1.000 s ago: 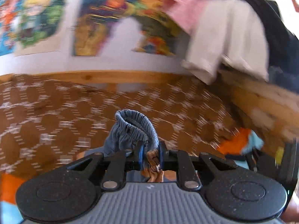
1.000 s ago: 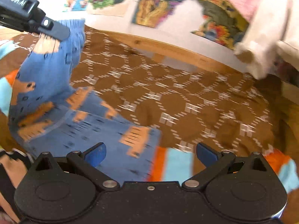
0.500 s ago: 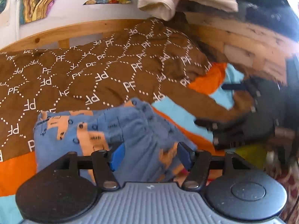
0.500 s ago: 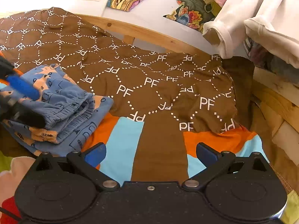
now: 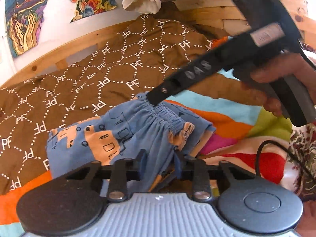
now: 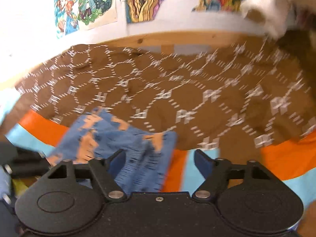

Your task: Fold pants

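Observation:
The blue pants with orange patches lie folded on the bed, waistband toward the right. My left gripper has its jaws narrowed on a fold of the pants fabric. My right gripper shows in the left wrist view with its fingertip on the elastic waistband. In the blurred right wrist view the right gripper is open, with the pants under its left finger.
A brown blanket with a white PF pattern covers the bed behind the pants. A striped orange and light blue sheet lies in front. A wooden bed rail, wall posters and hanging clothes are behind.
The left gripper released the waistband, then narrowed on the folded pants again. The right gripper swung left onto the waistband and narrowed its opening.

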A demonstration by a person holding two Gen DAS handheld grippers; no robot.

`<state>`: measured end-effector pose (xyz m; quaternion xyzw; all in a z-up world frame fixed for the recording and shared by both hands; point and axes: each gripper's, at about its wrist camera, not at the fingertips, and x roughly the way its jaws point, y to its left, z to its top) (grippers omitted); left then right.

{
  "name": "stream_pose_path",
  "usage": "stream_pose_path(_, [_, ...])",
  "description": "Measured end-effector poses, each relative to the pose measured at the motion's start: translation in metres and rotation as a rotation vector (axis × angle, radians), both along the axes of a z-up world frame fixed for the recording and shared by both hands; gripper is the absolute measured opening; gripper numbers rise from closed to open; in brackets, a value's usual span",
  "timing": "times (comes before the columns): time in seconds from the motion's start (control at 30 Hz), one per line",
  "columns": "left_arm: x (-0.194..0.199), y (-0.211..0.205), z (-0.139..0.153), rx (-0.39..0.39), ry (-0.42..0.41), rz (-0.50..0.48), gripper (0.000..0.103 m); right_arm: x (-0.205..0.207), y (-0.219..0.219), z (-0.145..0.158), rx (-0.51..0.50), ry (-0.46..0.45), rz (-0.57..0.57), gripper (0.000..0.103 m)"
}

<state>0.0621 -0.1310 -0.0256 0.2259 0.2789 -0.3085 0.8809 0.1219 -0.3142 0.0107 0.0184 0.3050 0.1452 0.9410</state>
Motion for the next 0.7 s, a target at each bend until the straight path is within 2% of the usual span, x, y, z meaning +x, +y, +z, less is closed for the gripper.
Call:
stream_pose_path(0.07, [0.001,0.002,0.001,-0.016,0.004,0.01,0.018,0.012,0.0,-0.003,0.074,0.043,0.004,0.058])
stream_pose_path(0.1, [0.002,0.004,0.002,-0.028,0.01,0.014,0.016,0.019,0.0,-0.005,0.109,0.064,0.002,0.054])
stream_pose_path(0.17, [0.004,0.007,0.004,-0.051,0.02,0.022,0.01,0.03,0.0,-0.01,0.151,0.096,-0.012,0.04])
stream_pose_path(0.2, [0.005,0.008,0.006,-0.06,0.02,0.024,0.009,0.034,-0.002,-0.011,0.168,0.112,-0.019,0.036])
stream_pose_path(0.27, [0.006,0.011,0.008,-0.078,0.024,0.025,0.007,0.038,-0.005,-0.014,0.205,0.134,-0.026,0.019])
stream_pose_path(0.37, [0.008,0.016,0.015,-0.114,0.043,0.025,0.006,0.037,-0.01,-0.012,0.233,0.137,-0.042,0.013])
stream_pose_path(0.53, [0.011,0.019,0.027,-0.179,0.073,0.023,0.006,0.024,-0.017,0.003,0.259,0.109,-0.075,0.011])
stream_pose_path(0.7, [0.009,0.01,0.018,-0.172,0.092,-0.014,0.006,0.018,-0.018,0.011,0.176,0.103,-0.102,0.011])
